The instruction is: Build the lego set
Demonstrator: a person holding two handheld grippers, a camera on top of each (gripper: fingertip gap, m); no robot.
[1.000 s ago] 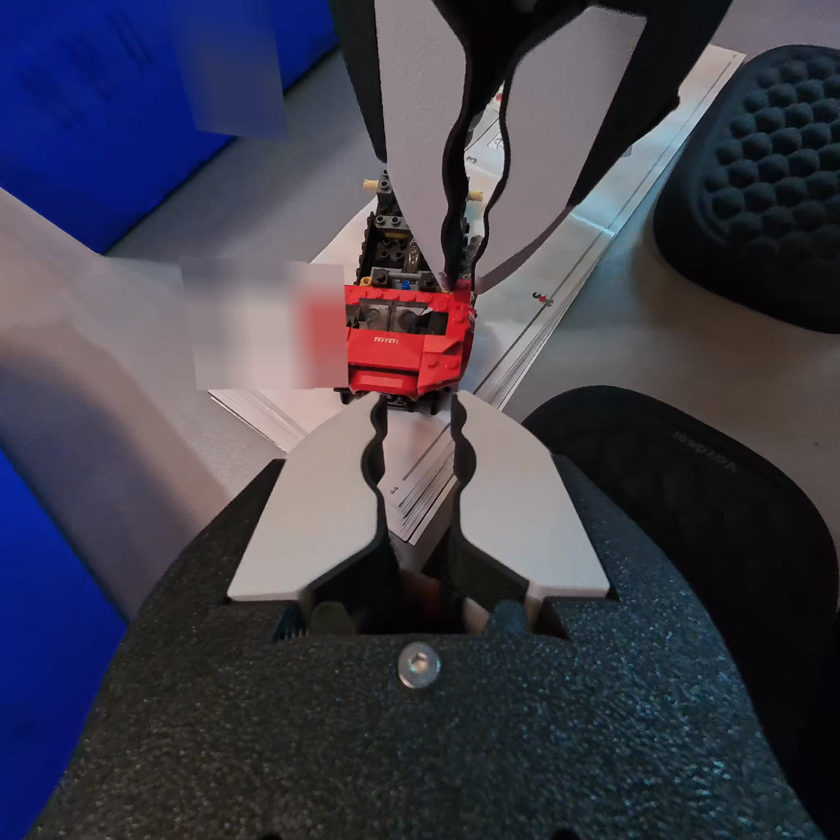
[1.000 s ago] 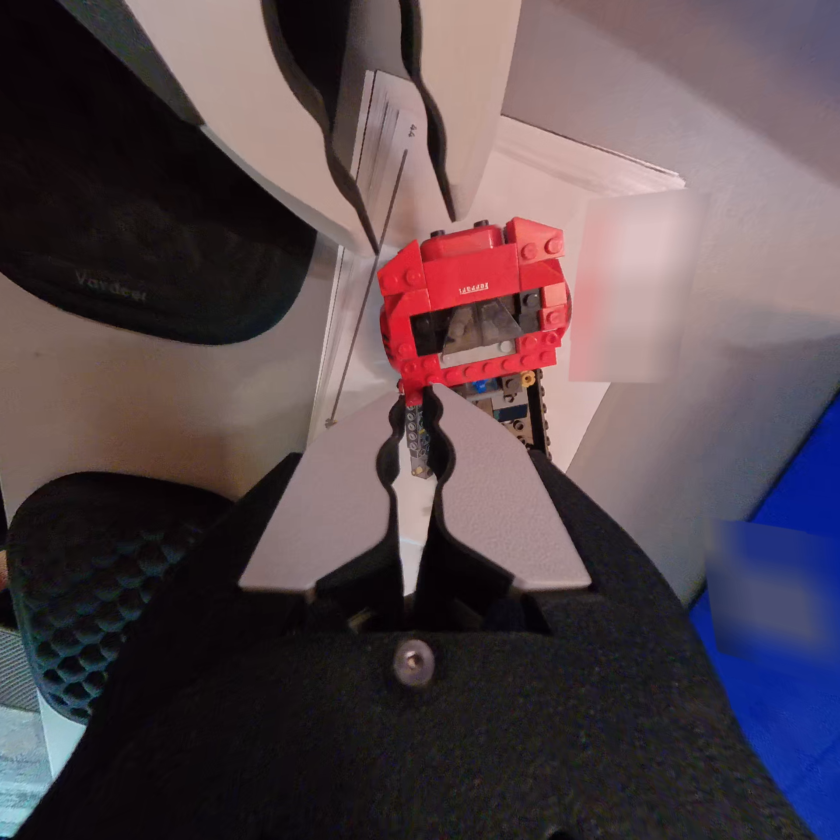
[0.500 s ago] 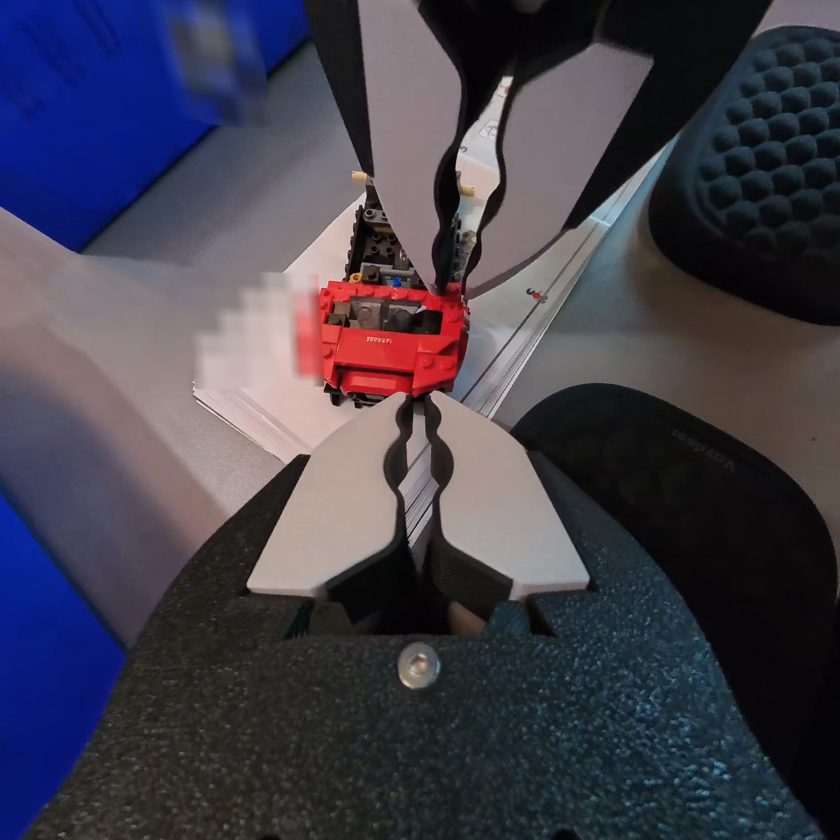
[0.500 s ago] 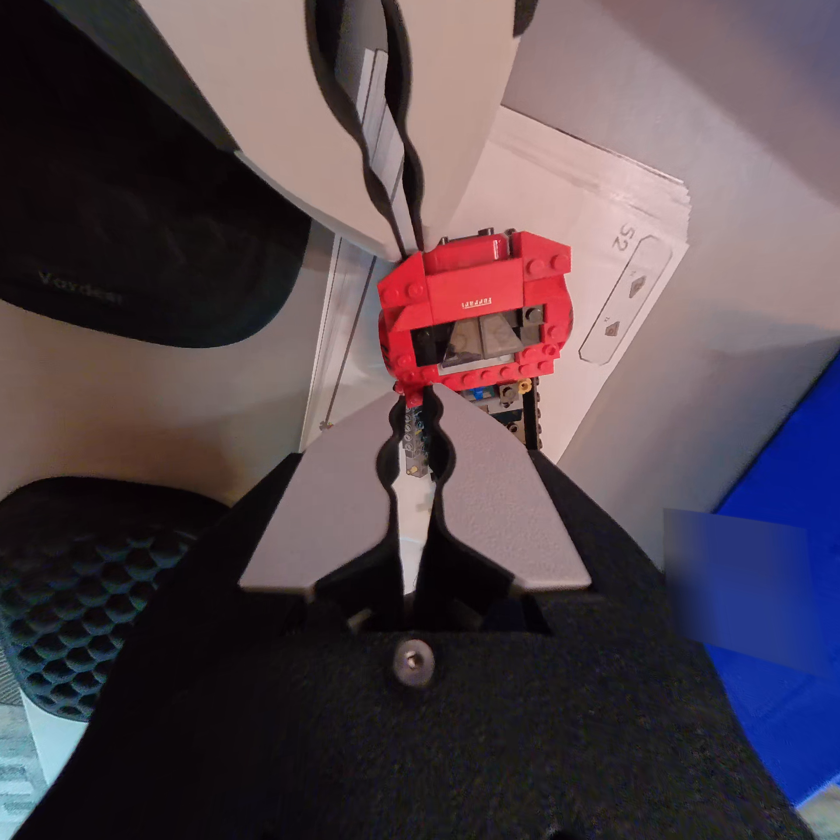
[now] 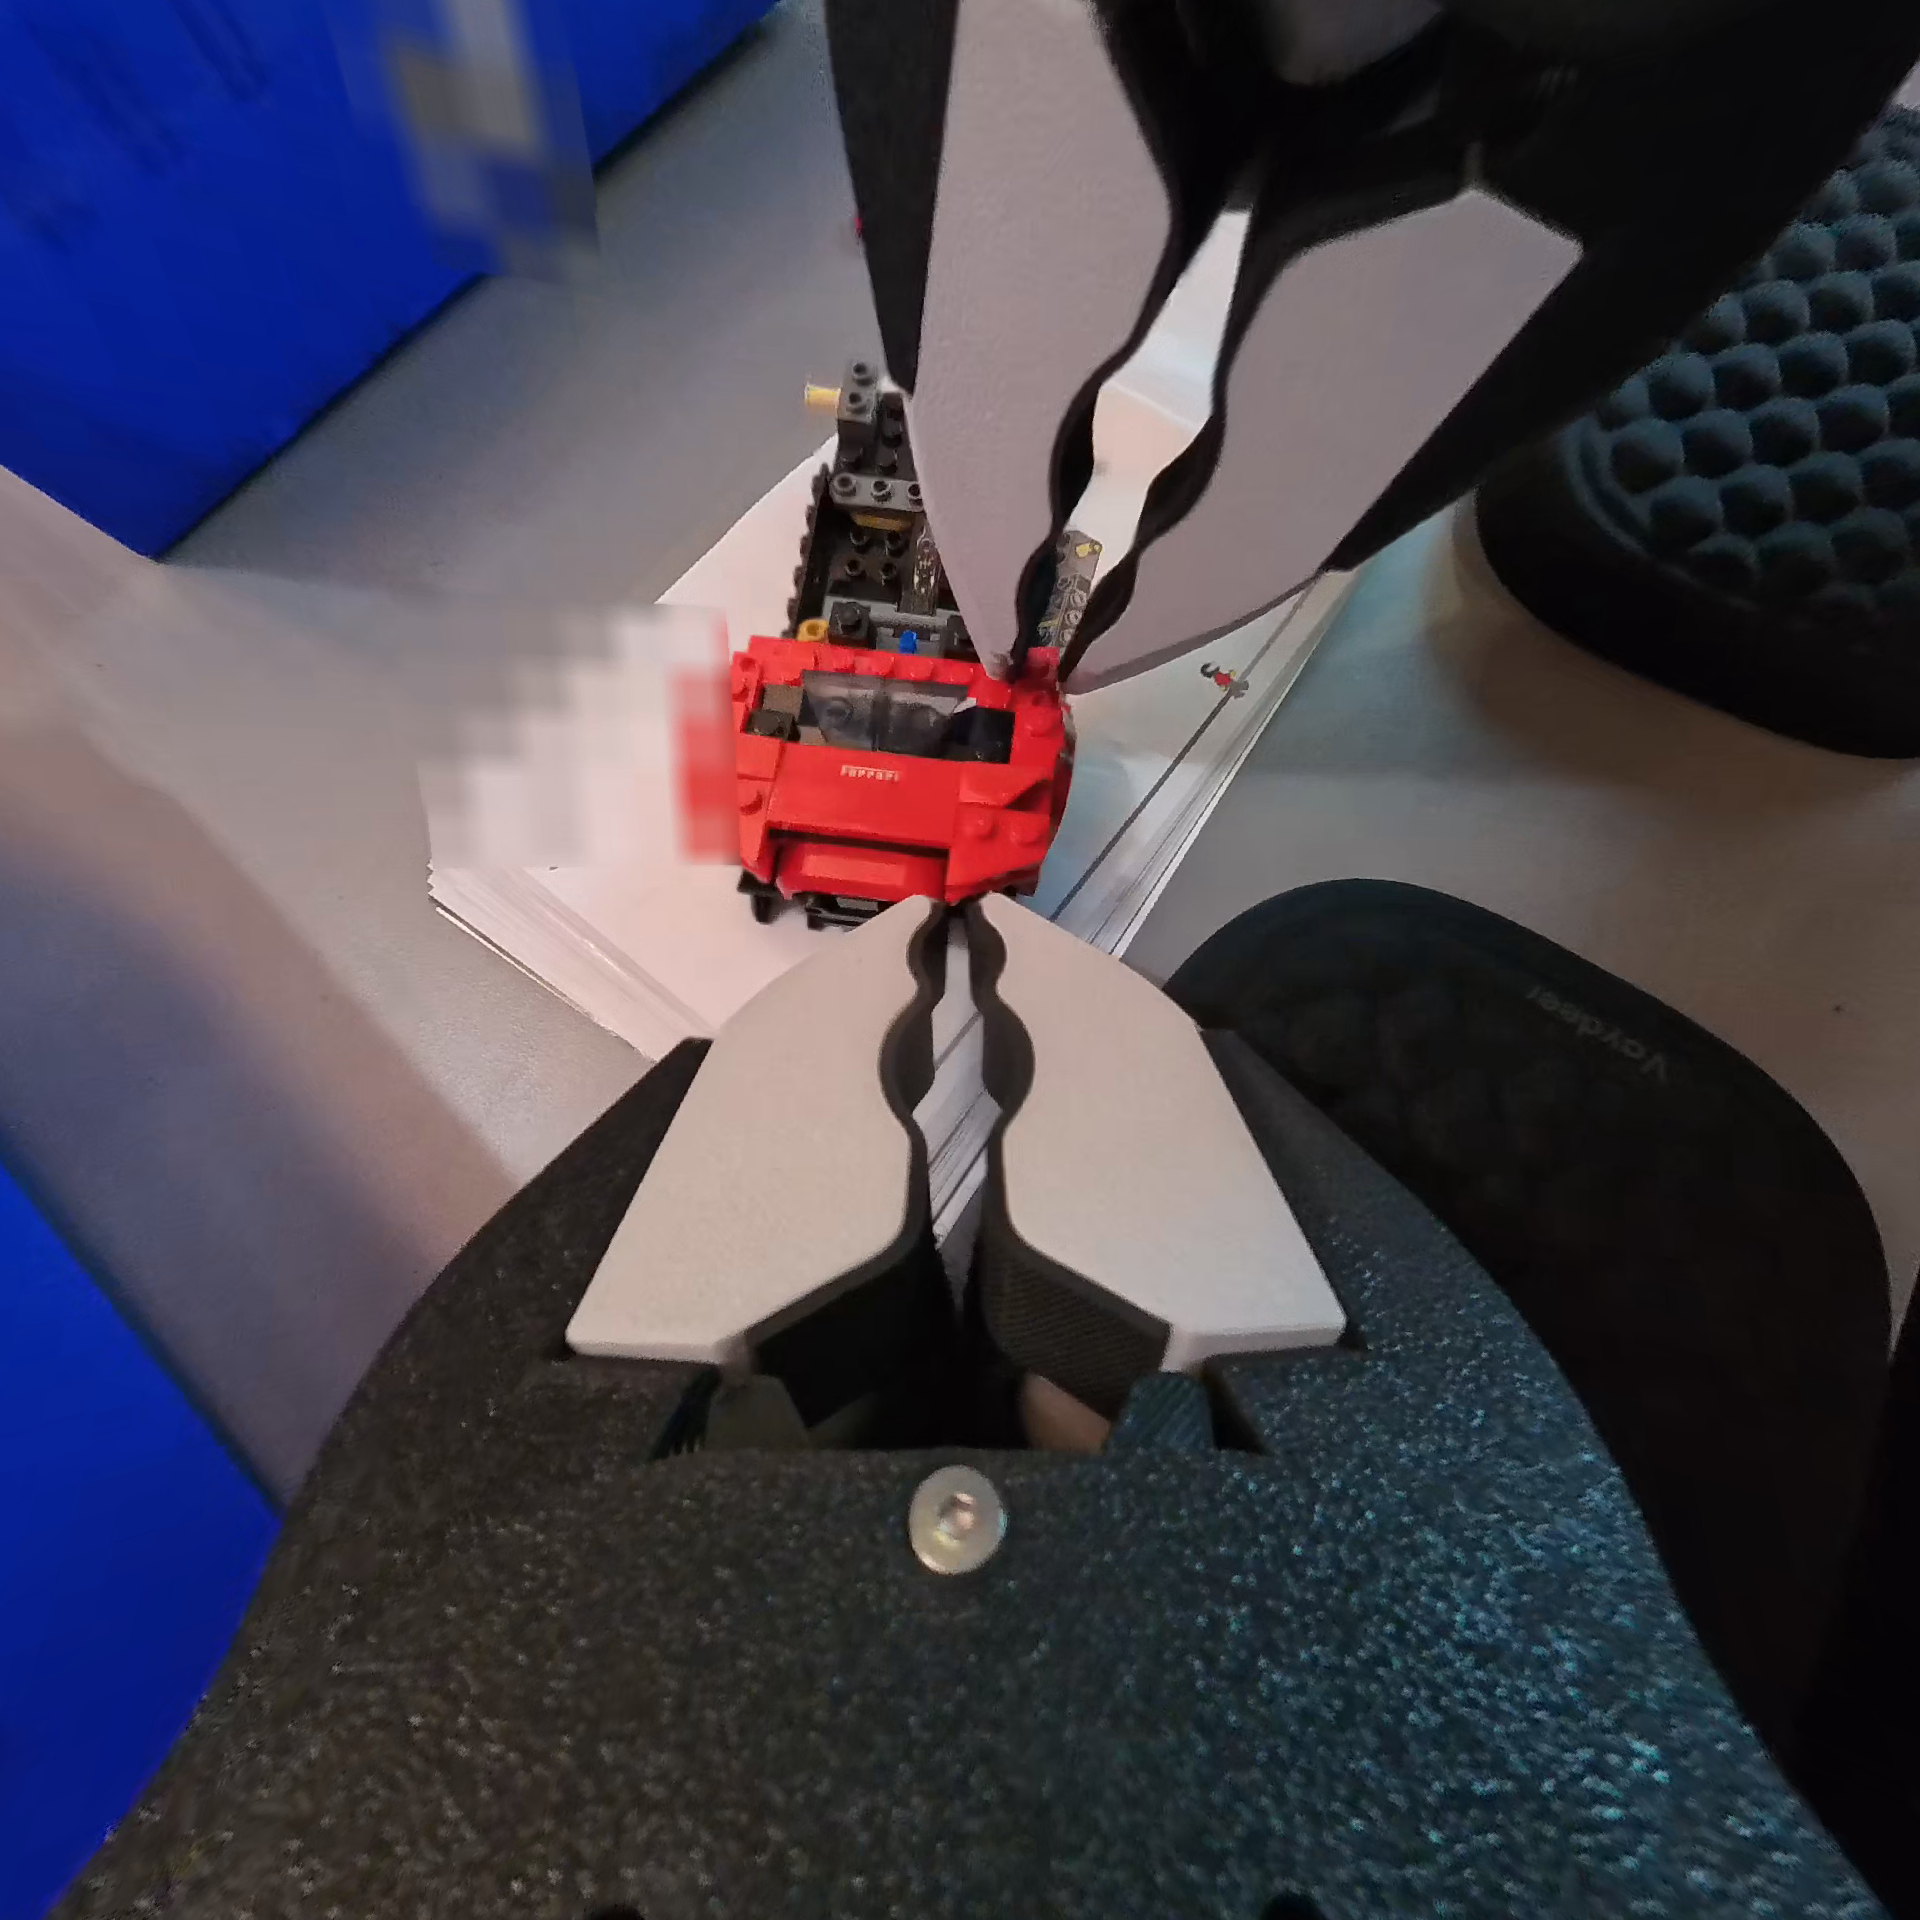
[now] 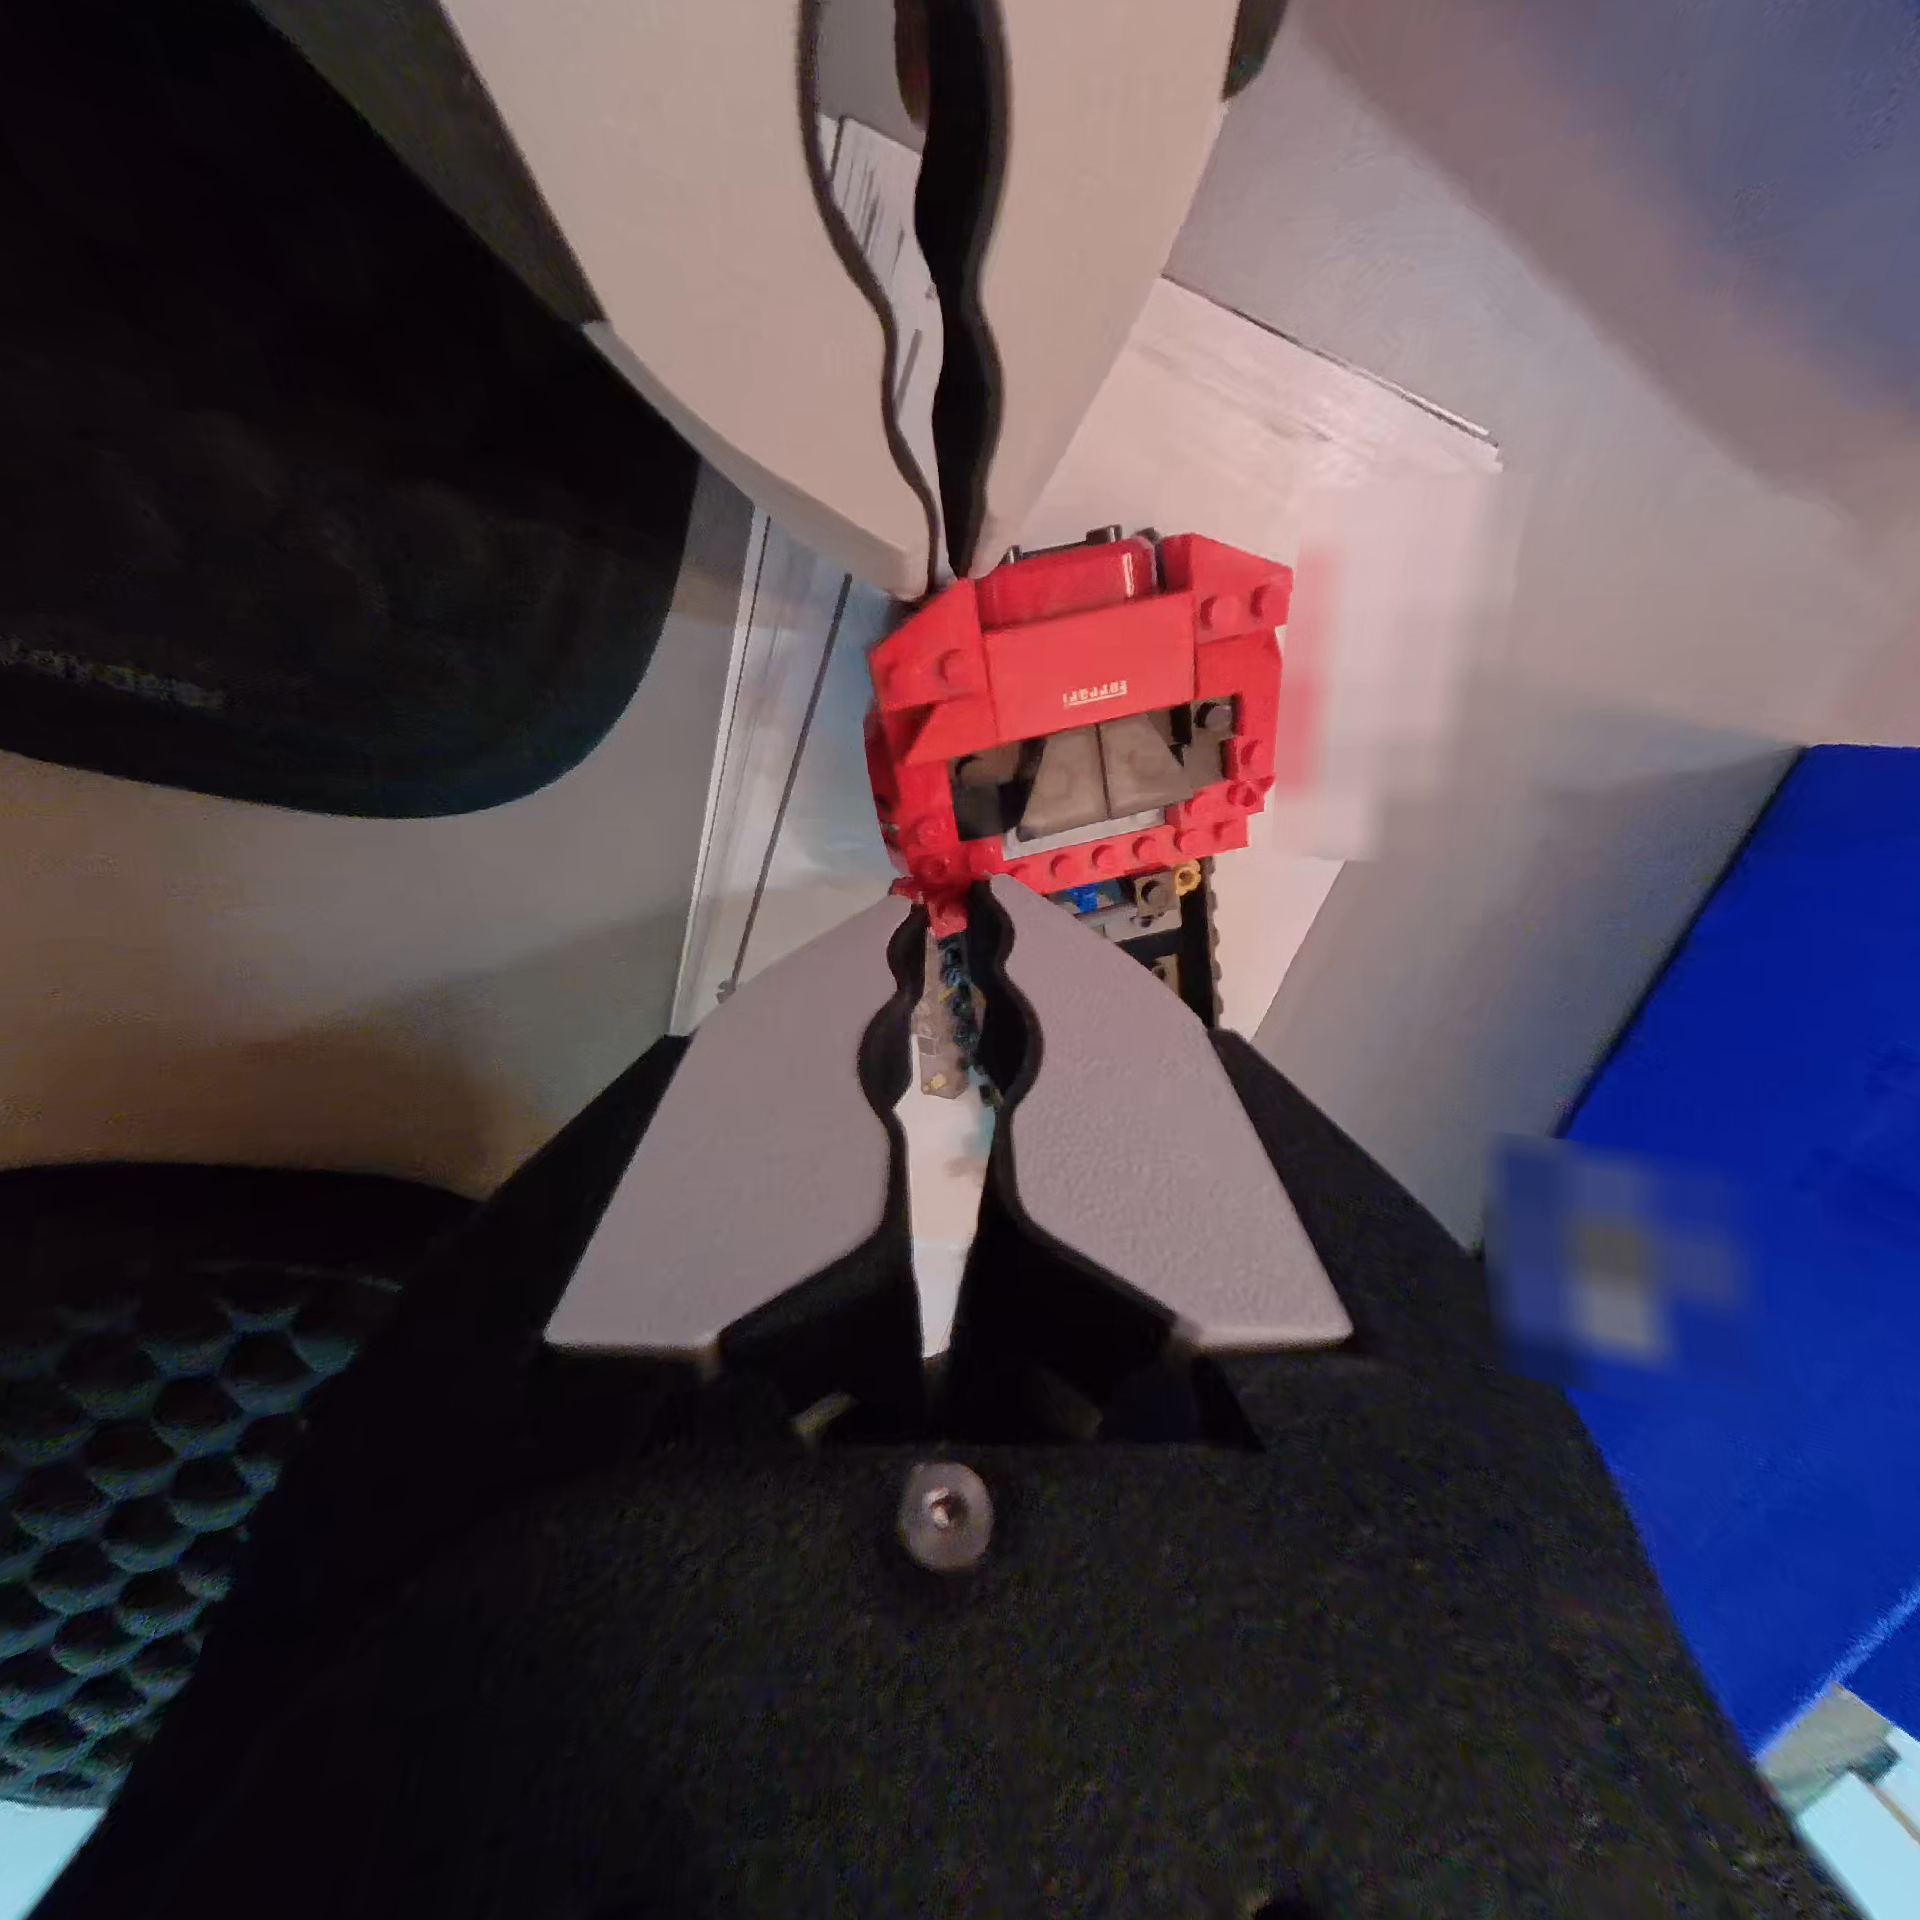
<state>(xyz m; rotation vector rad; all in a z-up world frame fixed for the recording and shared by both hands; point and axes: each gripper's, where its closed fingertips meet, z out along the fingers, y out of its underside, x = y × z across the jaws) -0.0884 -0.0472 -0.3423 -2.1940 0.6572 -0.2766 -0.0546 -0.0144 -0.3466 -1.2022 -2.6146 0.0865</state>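
Note:
A partly built red Lego car [image 5: 894,779] with a dark chassis stands on a white instruction booklet [image 5: 623,935]. My left gripper [image 5: 951,916] is shut and empty, with its tips right at the car's red front edge. My right gripper [image 6: 951,896] is shut on a thin dark beam [image 6: 951,1003] along the car's [image 6: 1081,717] side, next to a red corner. In the left wrist view, the right gripper [image 5: 1029,665] comes down from the top onto the car's rear right corner. In the right wrist view, the left gripper [image 6: 948,566] touches the car's far red corner.
A smooth black pad [image 5: 1558,1143] lies right of the booklet. A black honeycomb-textured pad [image 5: 1766,468] lies farther back right. A blue box [image 5: 208,260] stands at the left on the grey table [image 5: 468,468]. Some 5 cm of space lies between my two pairs of fingers.
My left gripper has gone from open to shut and moved up to the car's front edge. My right gripper has kept its hold on the car's side beam.

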